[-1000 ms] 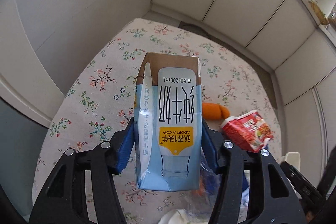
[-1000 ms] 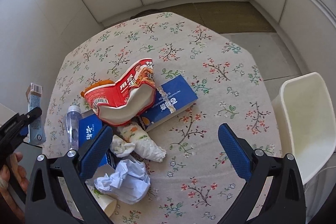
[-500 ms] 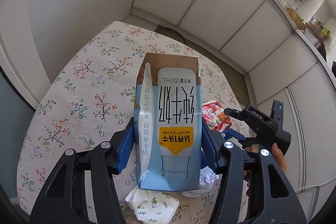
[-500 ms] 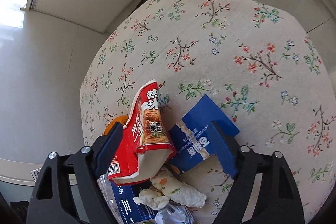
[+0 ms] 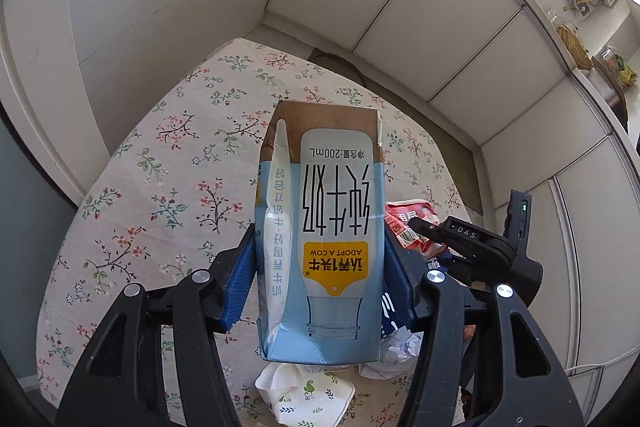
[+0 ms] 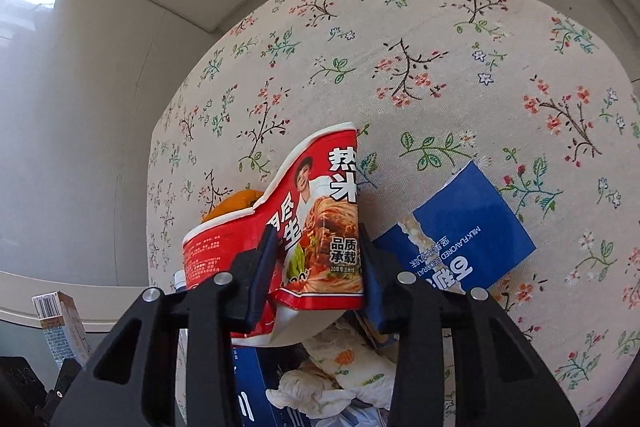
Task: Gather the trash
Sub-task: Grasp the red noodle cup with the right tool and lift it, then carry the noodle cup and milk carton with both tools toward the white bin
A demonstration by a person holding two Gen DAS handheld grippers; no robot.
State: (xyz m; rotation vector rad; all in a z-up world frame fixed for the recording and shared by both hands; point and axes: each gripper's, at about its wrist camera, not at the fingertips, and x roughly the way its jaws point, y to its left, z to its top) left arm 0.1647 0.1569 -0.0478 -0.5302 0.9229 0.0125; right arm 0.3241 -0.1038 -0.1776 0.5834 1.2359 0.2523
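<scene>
Trash pile (image 6: 320,379) on floral tablecloth (image 6: 440,47). R gripper (image 6: 318,267) jaws closing w/ crushed red noodle cup (image 6: 312,227) between pads. L gripper (image 5: 320,275) half-open, clamping milk carton (image 5: 324,227) above table.

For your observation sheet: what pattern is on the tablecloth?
Small flowers and twigs on the pale tablecloth, clearest in the right wrist view.

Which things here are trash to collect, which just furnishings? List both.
Trash: milk carton, in the left gripper; red noodle cup, right gripper closing on it; torn blue box; crumpled napkins.
Furnishings: floral tablecloth; white cabinets.
</scene>
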